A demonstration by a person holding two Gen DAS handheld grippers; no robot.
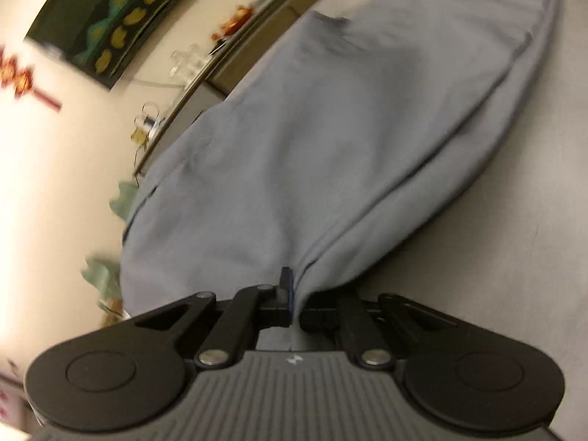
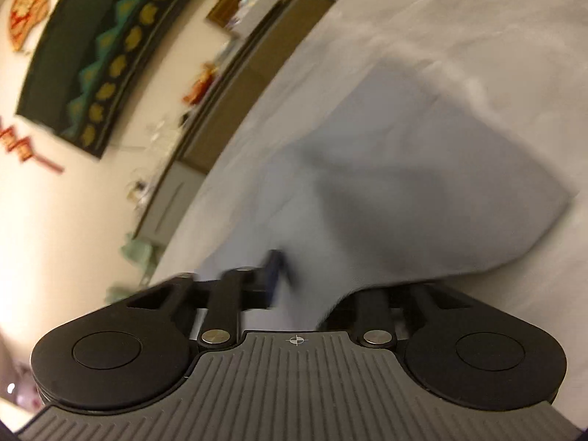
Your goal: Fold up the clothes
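1. The left gripper has its jaws pressed together on a gathered edge of the blue-grey garment.
2. The right gripper is pinching the same garment, though blur and draped cloth hide one finger.
3. From both grips the cloth fans out and lies across the pale tabletop.
4. Beyond the far edge stand a low cabinet and a wall with a dark green-and-yellow hanging.
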